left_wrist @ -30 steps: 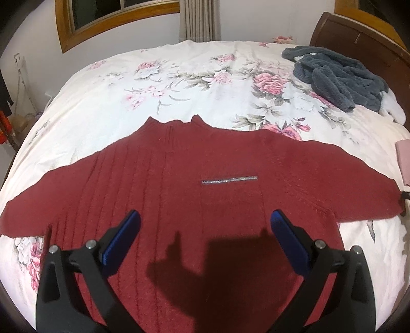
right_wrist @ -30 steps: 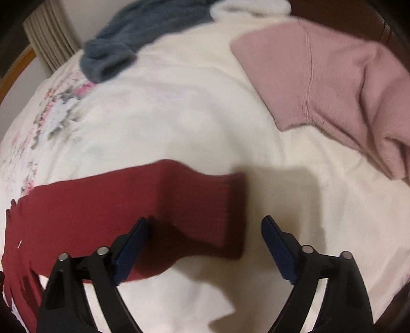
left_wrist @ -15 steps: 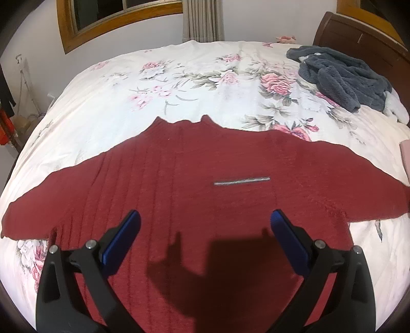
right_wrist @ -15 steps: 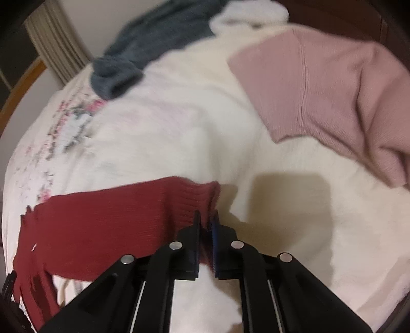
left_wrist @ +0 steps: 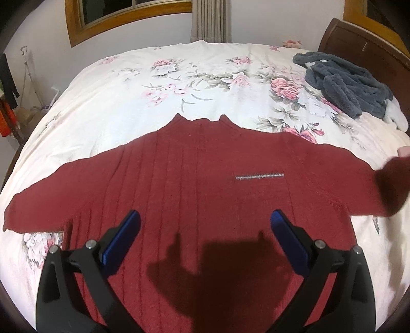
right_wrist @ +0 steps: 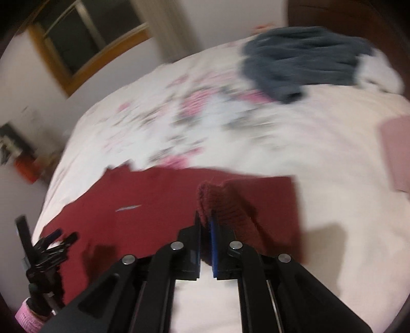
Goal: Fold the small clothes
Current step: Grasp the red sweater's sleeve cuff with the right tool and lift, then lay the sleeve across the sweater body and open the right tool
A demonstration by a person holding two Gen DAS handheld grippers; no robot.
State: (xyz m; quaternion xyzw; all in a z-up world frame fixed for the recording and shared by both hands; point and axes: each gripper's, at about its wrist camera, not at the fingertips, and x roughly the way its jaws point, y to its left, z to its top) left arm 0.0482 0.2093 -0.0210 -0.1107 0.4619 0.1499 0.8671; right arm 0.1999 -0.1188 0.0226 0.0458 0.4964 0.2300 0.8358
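Observation:
A dark red ribbed sweater (left_wrist: 194, 184) lies spread flat on the floral bedspread (left_wrist: 205, 84), sleeves out to both sides, a thin silver bar on its chest. My left gripper (left_wrist: 203, 226) hovers open above the sweater's lower body, touching nothing. In the right wrist view my right gripper (right_wrist: 205, 220) is shut on the cuff of the sweater's right sleeve (right_wrist: 220, 199), which is lifted off the bed and bent back over the rest of the sleeve. That raised cuff (left_wrist: 393, 184) shows blurred at the right edge of the left wrist view. The left gripper (right_wrist: 52, 243) appears at the lower left.
A grey fleecy garment (left_wrist: 343, 84) with something white beside it lies at the bed's far right near the wooden headboard (left_wrist: 364, 43). A pink garment (right_wrist: 397, 151) lies at the right edge. A wood-framed window (left_wrist: 128, 15) and curtain are behind the bed.
My right gripper closed on the red sleeve cuff, then lifted it and swung it left toward the sweater body. The left gripper stayed open, drifting slightly back.

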